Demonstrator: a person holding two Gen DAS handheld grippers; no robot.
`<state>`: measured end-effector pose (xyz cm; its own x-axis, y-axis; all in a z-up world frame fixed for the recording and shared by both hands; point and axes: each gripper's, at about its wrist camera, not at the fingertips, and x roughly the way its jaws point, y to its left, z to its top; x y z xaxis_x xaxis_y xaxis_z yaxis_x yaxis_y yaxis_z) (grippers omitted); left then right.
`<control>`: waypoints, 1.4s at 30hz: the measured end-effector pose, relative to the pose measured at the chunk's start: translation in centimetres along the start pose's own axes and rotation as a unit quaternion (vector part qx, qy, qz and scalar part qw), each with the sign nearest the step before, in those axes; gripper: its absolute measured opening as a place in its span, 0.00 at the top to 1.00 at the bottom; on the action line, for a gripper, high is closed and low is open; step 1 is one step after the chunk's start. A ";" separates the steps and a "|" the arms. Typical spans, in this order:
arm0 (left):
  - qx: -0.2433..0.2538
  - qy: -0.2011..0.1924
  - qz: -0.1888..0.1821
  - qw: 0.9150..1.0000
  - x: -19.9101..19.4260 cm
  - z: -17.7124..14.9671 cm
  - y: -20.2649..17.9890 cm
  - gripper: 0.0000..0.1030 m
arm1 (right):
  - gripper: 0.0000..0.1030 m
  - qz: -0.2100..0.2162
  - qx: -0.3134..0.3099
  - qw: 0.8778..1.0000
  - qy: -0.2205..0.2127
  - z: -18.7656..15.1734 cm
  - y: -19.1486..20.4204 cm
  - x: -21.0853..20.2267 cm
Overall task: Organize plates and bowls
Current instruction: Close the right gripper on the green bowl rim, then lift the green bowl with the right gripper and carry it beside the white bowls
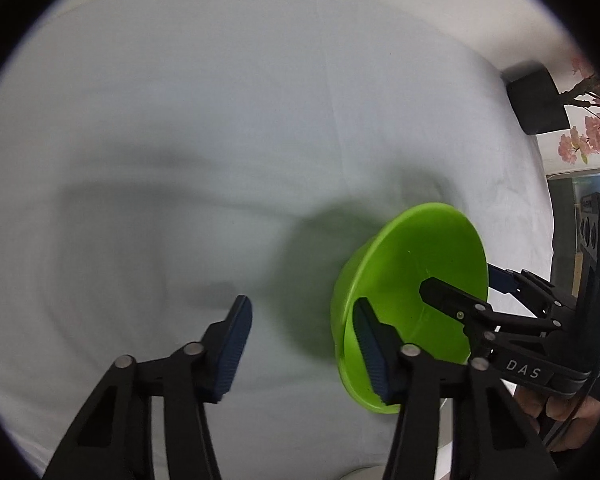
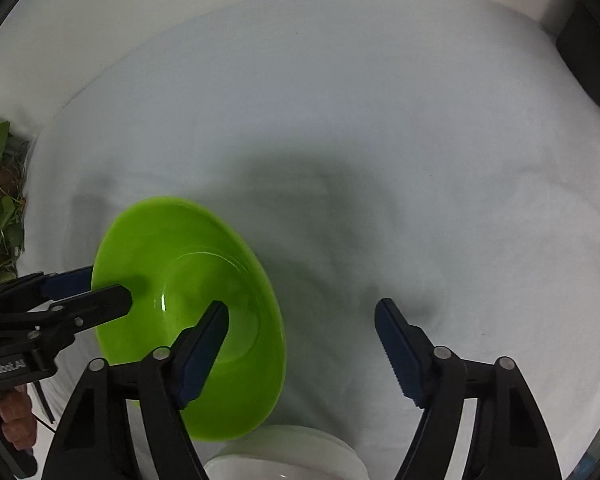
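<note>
A lime green bowl (image 1: 416,280) hangs tilted above the white tablecloth, casting a shadow. In the left wrist view, another gripper (image 1: 456,284) reaches in from the right and is shut on the bowl's rim, one finger inside and one outside. In the right wrist view the same bowl (image 2: 196,280) is pinched at its left rim by a gripper from the left (image 2: 108,284). The wrist camera's own fingers (image 1: 300,344) stand wide open in the left wrist view, and likewise in the right wrist view (image 2: 302,344). A white bowl (image 2: 288,456) sits at the bottom edge.
A white cloth-covered table (image 2: 380,120) fills both views. A black cylinder (image 1: 536,100) and pink blossoms (image 1: 588,136) stand at the far right. Green plants (image 2: 0,200) lie at the left table edge.
</note>
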<state>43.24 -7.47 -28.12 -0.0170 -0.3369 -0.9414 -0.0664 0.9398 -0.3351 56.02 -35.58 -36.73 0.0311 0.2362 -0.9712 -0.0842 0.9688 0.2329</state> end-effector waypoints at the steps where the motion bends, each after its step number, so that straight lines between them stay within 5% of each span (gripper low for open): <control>1: -0.001 0.007 -0.004 1.000 0.3 0.0 0.0 0.63 | 0.33 0.003 0.001 1.000 0.008 0.4 -0.1 0.3; 7: 0.012 0.024 -0.006 1.000 1.3 0.2 -0.8 0.80 | 0.61 -0.006 0.005 1.000 0.024 2.1 0.0 0.7; 11: 0.021 0.027 -0.007 0.999 1.3 0.4 -1.7 0.94 | 0.78 0.028 0.031 0.998 0.039 3.0 -0.3 0.8; 15: 0.038 0.025 0.021 0.999 1.5 0.2 -2.7 0.94 | 0.91 0.025 0.031 0.998 0.043 4.0 0.9 0.7; 26: 0.019 0.010 0.021 1.000 -0.2 0.2 -2.9 0.95 | 0.94 0.022 0.038 0.998 0.043 5.1 2.2 -0.4; 28: 0.033 -0.015 0.019 0.999 -3.0 -0.2 -3.5 0.95 | 0.95 0.026 0.030 0.999 0.021 4.7 0.1 -3.1; 35: 0.058 -0.084 0.031 0.994 -14.5 -3.2 -7.0 0.95 | 0.97 0.047 0.013 0.997 -0.063 4.0 2.5 -15.5; 42: 0.060 -0.133 0.041 0.988 -22.4 -11.5 -10.8 0.95 | 0.96 0.052 -0.005 0.992 -0.113 -1.8 5.0 -26.5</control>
<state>32.82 -10.70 -3.03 0.2469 -0.2475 -0.9369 0.0428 0.9687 -0.2447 52.95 -37.14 -9.97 0.2449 0.3461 -0.9057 -0.1082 0.9380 0.3292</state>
